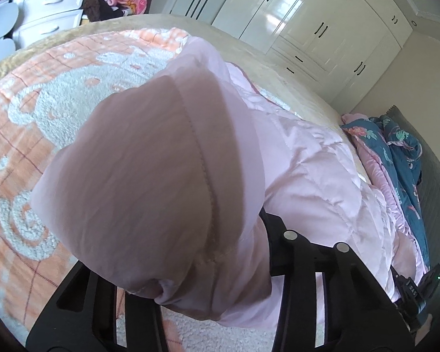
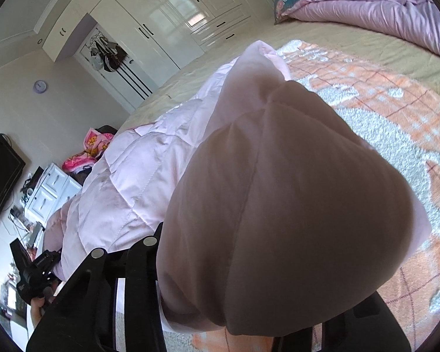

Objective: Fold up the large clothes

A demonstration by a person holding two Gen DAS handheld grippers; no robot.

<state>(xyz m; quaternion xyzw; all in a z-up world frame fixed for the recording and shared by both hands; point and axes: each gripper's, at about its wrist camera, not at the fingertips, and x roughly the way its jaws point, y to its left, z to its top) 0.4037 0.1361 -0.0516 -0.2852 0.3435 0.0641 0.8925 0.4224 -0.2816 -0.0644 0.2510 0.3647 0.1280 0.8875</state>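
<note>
A pale pink quilted jacket (image 1: 308, 170) lies across the bed. In the left wrist view a bunched fold of it bulges up between the black jaws and hides the fingertips; my left gripper (image 1: 184, 234) is shut on that fold, lifted off the blanket. The right wrist view shows the same: my right gripper (image 2: 264, 249) is shut on another thick fold of the pink jacket (image 2: 138, 176), its tips covered by cloth. Each gripper also appears in the other's view, the right gripper (image 1: 416, 293) at lower right and the left gripper (image 2: 38, 275) at lower left.
An orange and white patterned blanket (image 1: 44, 117) covers the bed under the jacket. A blue floral quilt with pink lining (image 1: 396, 146) is heaped at the bed's head. White wardrobes (image 1: 322, 20) line the wall; white drawers (image 1: 50, 3) and a TV (image 2: 0, 176) stand beyond the foot.
</note>
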